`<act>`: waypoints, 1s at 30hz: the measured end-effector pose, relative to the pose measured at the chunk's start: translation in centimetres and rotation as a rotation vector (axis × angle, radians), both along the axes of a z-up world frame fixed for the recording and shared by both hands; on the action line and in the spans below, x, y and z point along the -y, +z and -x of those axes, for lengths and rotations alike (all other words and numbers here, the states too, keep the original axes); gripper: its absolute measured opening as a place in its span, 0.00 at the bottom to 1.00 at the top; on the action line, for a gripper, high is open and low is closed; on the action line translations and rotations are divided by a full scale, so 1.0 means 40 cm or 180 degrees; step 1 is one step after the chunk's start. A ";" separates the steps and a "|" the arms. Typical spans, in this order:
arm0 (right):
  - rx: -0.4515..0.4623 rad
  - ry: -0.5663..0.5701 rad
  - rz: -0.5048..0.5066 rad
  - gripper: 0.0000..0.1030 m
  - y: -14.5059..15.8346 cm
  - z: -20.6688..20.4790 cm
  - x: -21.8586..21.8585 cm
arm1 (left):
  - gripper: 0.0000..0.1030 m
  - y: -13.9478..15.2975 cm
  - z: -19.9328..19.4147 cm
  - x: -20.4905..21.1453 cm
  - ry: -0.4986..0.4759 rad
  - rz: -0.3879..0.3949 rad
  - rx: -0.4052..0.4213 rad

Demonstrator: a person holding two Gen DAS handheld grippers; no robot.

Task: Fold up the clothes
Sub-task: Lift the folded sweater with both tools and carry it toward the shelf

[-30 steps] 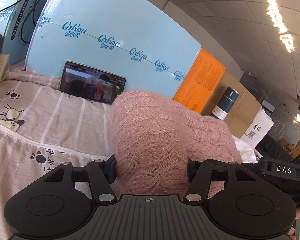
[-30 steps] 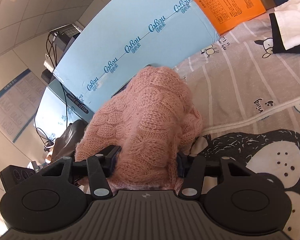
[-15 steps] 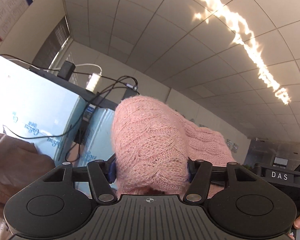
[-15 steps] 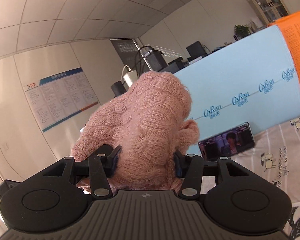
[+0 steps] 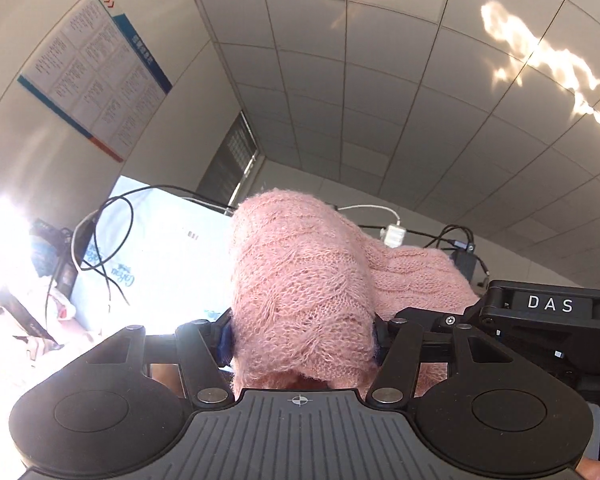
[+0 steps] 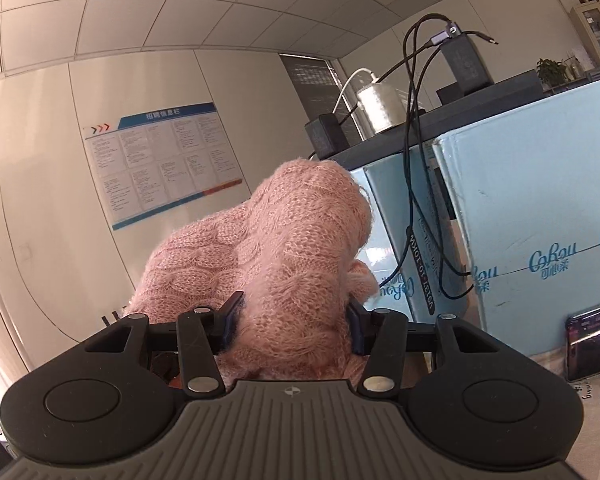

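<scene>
Presently the pink knit sweater [image 5: 300,300] is raised in the air, bunched thickly between both claws: left claw [image 5: 302,330] and right claw [image 6: 294,320] each clamp a wad. Risk: loose knit slipping free, or snagging the nearby cables [image 6: 416,152].

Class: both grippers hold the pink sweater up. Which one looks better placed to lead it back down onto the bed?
Probably the right gripper: gripping the pink sweater, its view shows the phone and bedding edge below. The left gripper faces only ceiling and boxes.
</scene>
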State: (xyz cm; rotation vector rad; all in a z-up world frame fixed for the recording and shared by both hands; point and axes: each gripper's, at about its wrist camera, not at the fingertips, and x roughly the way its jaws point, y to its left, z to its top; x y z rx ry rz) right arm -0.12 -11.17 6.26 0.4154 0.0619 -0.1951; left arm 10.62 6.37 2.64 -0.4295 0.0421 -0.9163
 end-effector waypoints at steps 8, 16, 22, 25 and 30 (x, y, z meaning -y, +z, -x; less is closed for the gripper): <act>-0.0070 -0.0017 -0.0386 0.55 -0.118 -0.160 0.056 | 0.56 -0.042 -0.045 0.020 0.0107 -0.0409 -0.0397; -0.0490 0.0014 -0.0453 0.70 -0.207 -0.184 0.146 | 0.78 -0.084 -0.072 0.069 0.0423 -0.0863 -0.0548; -0.0644 -0.0040 -0.0377 0.85 -0.230 -0.195 0.152 | 0.96 -0.099 -0.093 0.079 0.0629 -0.1041 -0.0697; -0.0788 -0.0093 -0.0309 0.88 -0.244 -0.210 0.146 | 1.00 -0.117 -0.120 0.098 0.0668 -0.1203 -0.0820; -0.0894 -0.0071 -0.0716 0.94 -0.286 -0.221 0.182 | 1.00 -0.125 -0.131 0.124 0.0723 -0.1396 -0.0809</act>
